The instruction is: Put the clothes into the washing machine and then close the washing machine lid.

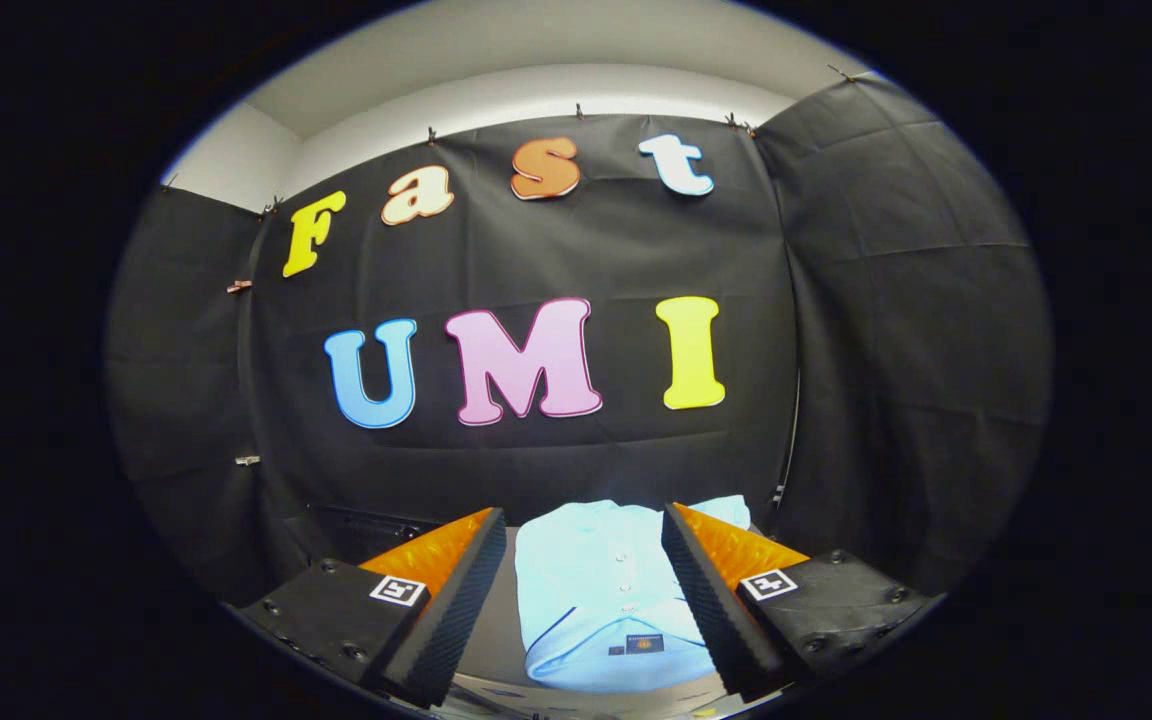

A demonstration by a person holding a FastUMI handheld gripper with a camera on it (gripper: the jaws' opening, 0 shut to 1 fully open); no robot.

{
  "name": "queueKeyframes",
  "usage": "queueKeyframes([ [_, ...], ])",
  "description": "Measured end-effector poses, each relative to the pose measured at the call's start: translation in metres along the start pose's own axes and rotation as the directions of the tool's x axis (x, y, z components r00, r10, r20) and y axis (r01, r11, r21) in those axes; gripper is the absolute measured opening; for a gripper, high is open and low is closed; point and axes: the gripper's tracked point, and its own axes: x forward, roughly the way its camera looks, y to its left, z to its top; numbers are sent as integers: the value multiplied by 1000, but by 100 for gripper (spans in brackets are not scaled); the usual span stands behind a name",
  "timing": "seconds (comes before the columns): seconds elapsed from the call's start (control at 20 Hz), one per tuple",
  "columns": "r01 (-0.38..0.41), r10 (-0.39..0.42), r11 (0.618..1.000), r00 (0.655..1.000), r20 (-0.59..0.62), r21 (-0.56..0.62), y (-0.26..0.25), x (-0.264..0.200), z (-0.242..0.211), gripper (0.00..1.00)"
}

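Lying folded on the surface (496, 640), a pale blue shirt (601, 590) is framed lengthwise between and ahead of the spread gripper (584, 525), untouched.

I am working in a recording booth, not a lived-in home: black cloth (886, 300) is clipped up as walls on three sides, with plain white wall and ceiling (536, 90) showing above it. Beyond my gripper's (584, 530) spread fingers, a folded pale blue shirt (601, 600) lies on a grey surface (491, 640).
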Motion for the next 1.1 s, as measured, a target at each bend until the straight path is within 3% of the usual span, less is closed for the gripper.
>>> queueKeyframes([
  [0.45, 69, -79, 996, 978, -192, -59, -23, 105, -25, 98],
  [0.85, 87, -115, 993, 898, -425, -85, -42, 168, -84, 99],
  [1.1, 98, -135, 991, 833, -537, -96, -55, 179, -120, 99],
])
